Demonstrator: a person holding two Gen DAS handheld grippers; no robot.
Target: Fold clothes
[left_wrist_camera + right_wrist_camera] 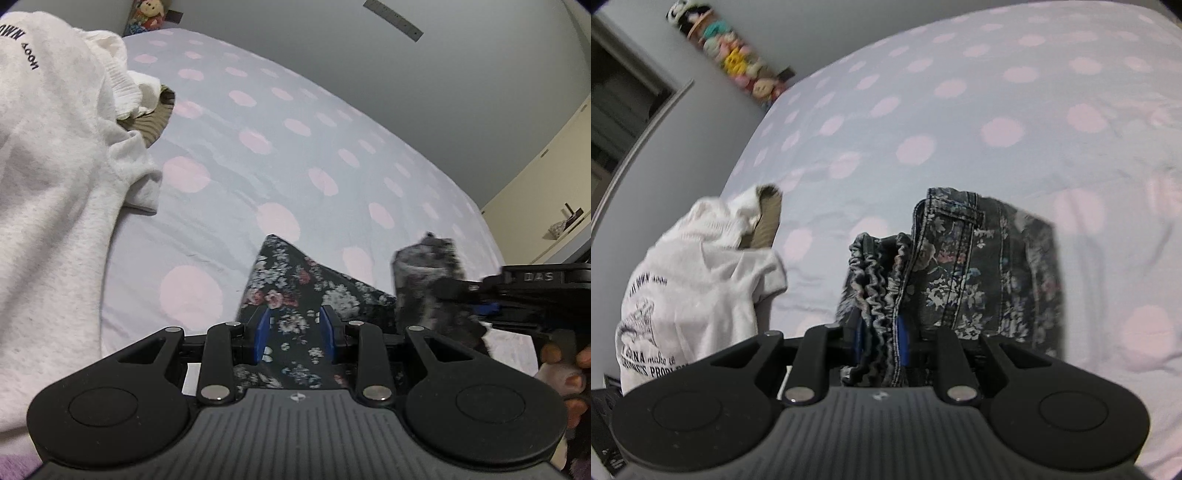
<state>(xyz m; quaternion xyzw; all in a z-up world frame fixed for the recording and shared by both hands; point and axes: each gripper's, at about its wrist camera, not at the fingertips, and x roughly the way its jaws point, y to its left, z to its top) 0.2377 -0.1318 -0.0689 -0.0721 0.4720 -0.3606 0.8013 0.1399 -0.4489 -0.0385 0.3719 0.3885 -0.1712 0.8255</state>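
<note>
**Ops:** What was the setting at that point?

**Me:** I was over a bed with a pale lilac sheet printed with pink dots [295,155], grey walls behind it and a row of soft toys [738,62] against the far wall. A cream cabinet [554,177] stood off to the right in the left camera.

**Ops:** And the garment?

**Me:** The dark floral-print denim piece with a gathered elastic waistband [982,269] lay on the sheet right in front of both tools. My right gripper [879,336] had its blue-padded fingers pinched on the ruffled waistband, fabric bunched between them. In the left camera that same gripper [480,299] showed from the side, with a blurred lump of the cloth lifted at its tip.

**Ops:** Left side?

**Me:** My left gripper [295,328] had its fingers spread, one to each side of a flat floral panel of the garment [295,291]. The pads stood apart from each other and I could not tell whether they touched the cloth.

**Ops:** Anything else on the bed?

**Me:** A white sweatshirt with black lettering [687,280] sat crumpled to the left, an olive-brown item [768,221] poking out behind it.
</note>
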